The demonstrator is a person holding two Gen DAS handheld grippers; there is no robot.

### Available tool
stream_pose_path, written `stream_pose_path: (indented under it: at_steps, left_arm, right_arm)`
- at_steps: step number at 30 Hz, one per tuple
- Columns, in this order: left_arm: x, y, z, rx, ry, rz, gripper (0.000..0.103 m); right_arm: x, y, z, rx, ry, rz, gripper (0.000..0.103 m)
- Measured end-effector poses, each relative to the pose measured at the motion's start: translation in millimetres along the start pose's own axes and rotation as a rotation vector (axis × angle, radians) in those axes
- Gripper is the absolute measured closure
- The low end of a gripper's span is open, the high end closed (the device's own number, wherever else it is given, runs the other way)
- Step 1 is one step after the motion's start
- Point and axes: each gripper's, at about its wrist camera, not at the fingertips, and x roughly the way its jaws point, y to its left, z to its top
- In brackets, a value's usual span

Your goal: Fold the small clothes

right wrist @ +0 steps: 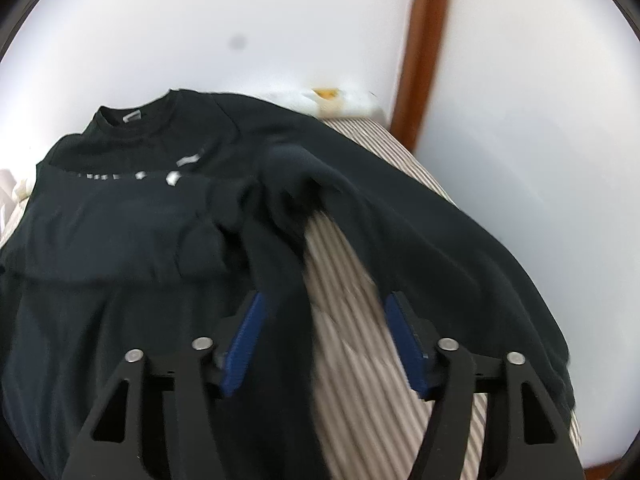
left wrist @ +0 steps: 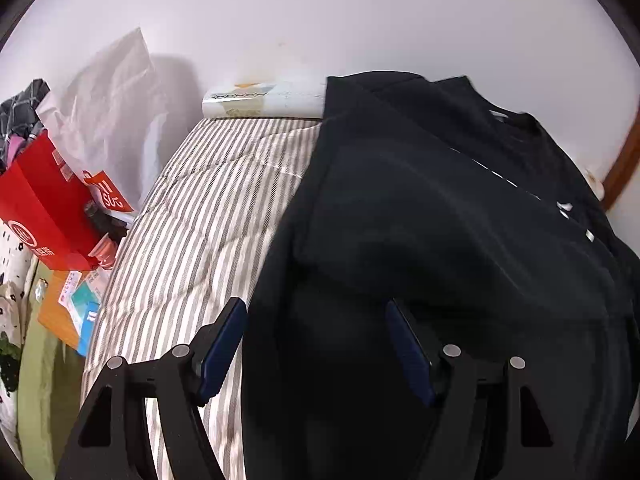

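A black long-sleeved shirt (left wrist: 440,208) with white print lies spread on a striped bed cover (left wrist: 192,224), its left sleeve folded across the chest. My left gripper (left wrist: 316,312) is open and empty over the shirt's left edge. In the right wrist view the shirt (right wrist: 120,216) lies with its collar far away and its right sleeve (right wrist: 440,240) stretched out toward the camera. My right gripper (right wrist: 324,304) is open and empty, its jaws astride the gap between the shirt's body and the right sleeve, where the striped bed cover (right wrist: 344,280) shows.
A red paper bag (left wrist: 44,208) and a clear plastic bag (left wrist: 112,108) stand left of the bed. Boxes and packets (left wrist: 76,312) lie below them. A white box (left wrist: 264,100) sits at the far edge by the wall. A brown wooden frame (right wrist: 420,48) rises at the right.
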Motion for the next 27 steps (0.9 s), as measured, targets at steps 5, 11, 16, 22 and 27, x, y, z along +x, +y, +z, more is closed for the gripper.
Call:
stream_pose_path:
  at_steps: [5, 11, 16, 22, 27]
  left_arm:
    - [-22.5, -9.8, -38.3, 0.038, 0.008, 0.018, 0.033]
    - [-46.4, -6.8, -99.0, 0.073, 0.033, 0.011, 0.033]
    - [-62.1, 2.4, -134.7, 0.07, 0.043, -0.041, 0.033]
    - [-66.8, 14.2, -148.9, 0.003, -0.01, -0.058, 0.075]
    - [-74.4, 22.7, -153.6, -0.044, -0.007, -0.113, 0.097]
  right_arm:
    - [-12.4, -25.0, -47.7, 0.022, 0.062, 0.076, 0.036]
    - [-20.9, -11.4, -93.5, -0.017, 0.08, 0.152, 0.036]
    - [-24.3, -3.8, -114.4, -0.004, 0.043, 0.165, 0.059]
    - [-30.7, 0.0, -122.8, 0.016, 0.005, 0.178, 0.094]
    - [-44.5, -6.1, -125.3, 0.047, -0.023, 0.202, 0.096]
